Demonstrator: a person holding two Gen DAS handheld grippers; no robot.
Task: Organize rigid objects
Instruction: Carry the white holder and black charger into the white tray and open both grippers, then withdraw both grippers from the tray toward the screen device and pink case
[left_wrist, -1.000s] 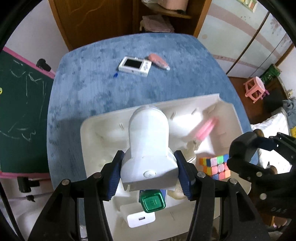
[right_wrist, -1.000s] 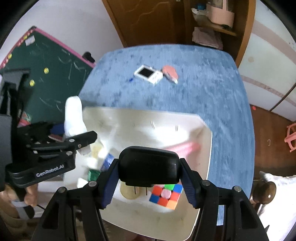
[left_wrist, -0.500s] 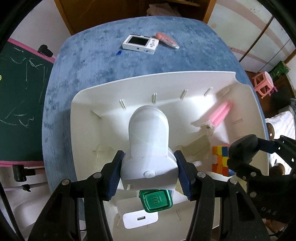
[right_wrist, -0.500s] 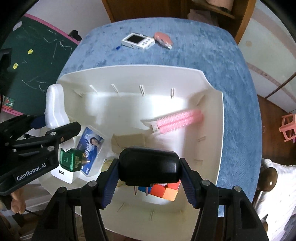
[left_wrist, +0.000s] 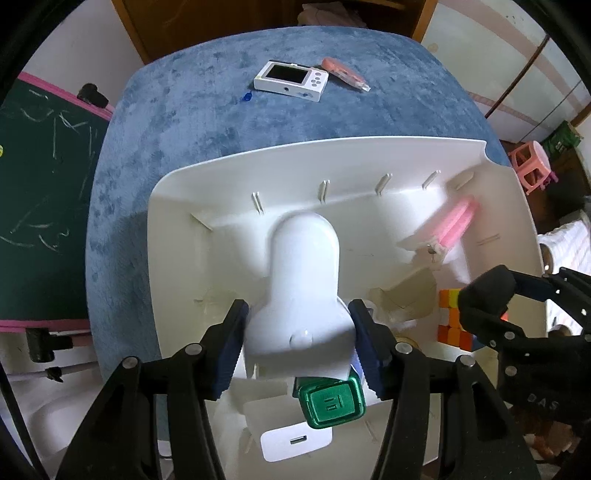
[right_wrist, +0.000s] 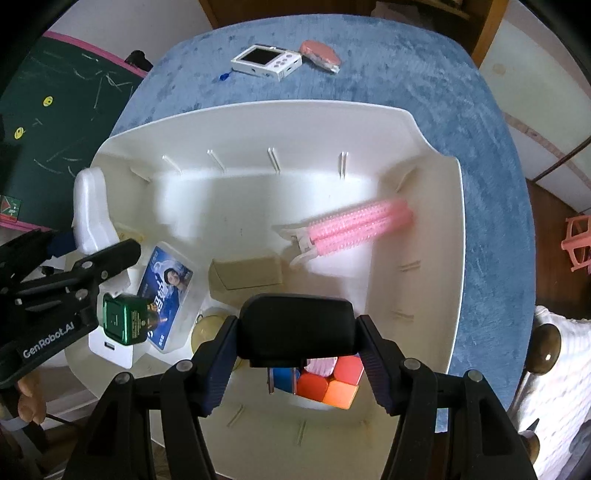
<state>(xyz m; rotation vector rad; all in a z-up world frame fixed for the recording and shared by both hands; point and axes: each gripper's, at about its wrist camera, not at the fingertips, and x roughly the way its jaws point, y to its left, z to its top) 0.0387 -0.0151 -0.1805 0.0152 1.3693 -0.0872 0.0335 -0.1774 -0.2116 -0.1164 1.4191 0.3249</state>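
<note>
A white storage bin (left_wrist: 177, 221) (right_wrist: 436, 206) sits on the blue table. My left gripper (left_wrist: 299, 332) is shut on a white rounded device (left_wrist: 304, 266), held over the bin's left side; it shows in the right wrist view (right_wrist: 90, 210). My right gripper (right_wrist: 295, 349) is shut on a black plug adapter (right_wrist: 295, 332) above the colourful puzzle cube (right_wrist: 328, 384) (left_wrist: 448, 317). In the bin lie a pink hair clip (right_wrist: 354, 225) (left_wrist: 452, 225), a brown box (right_wrist: 245, 273), a blue card case (right_wrist: 166, 291), a green box (right_wrist: 123, 319) (left_wrist: 330, 404) and a white charger (left_wrist: 295, 439).
A white handheld console (left_wrist: 291, 79) (right_wrist: 266, 61) and a pink case (left_wrist: 343, 72) (right_wrist: 319, 53) lie on the far table. A chalkboard (left_wrist: 37, 184) stands left. A pink stool (left_wrist: 532, 168) is at the right on the floor.
Both grippers moved forward and lower over the bin with their objects held. The bin fills more of both views and its contents show closer.
</note>
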